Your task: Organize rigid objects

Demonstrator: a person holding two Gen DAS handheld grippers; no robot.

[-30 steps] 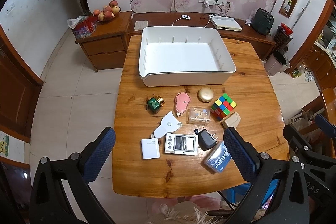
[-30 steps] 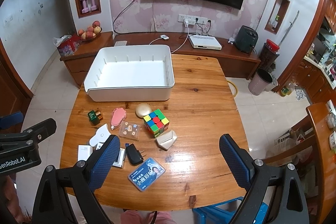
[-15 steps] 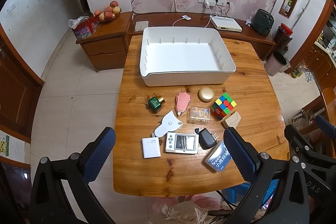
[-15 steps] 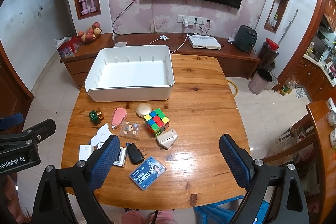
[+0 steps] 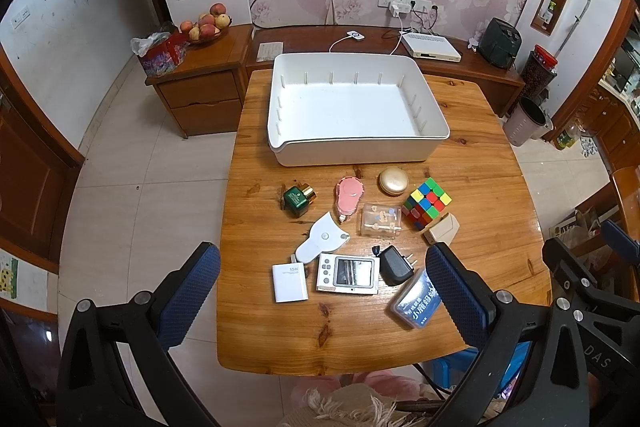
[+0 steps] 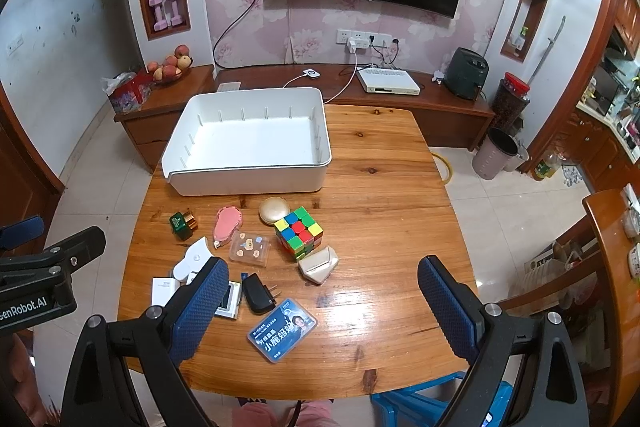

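Here, both hand-held grippers are held high above the near edge of the wooden bench [image 5: 492, 163], each with its blue-padded fingers spread wide and nothing between them. The left hand-held gripper [image 5: 320, 291] is aimed over the left half of the scatter, so the small white charger block [image 5: 289, 283] and the white handheld device with a grey screen [image 5: 348, 274] lie just ahead of it and below. The right hand-held gripper [image 6: 322, 301] is centred further right, over the blue flat card case [image 6: 282, 329], whose long axis is seen to run diagonally, from near-left to far-right. The black plug adapter [image 6: 259, 292], the beige wedge-shaped box [image 6: 319, 264] and the multicoloured puzzle cube [image 6: 298, 233] lie ahead of it. The large white plastic bin [image 5: 352, 153] stands empty at the far side, beyond every item. No object has yet been gathered. The card case is judged nearer the right side, the charger block nearer the left.
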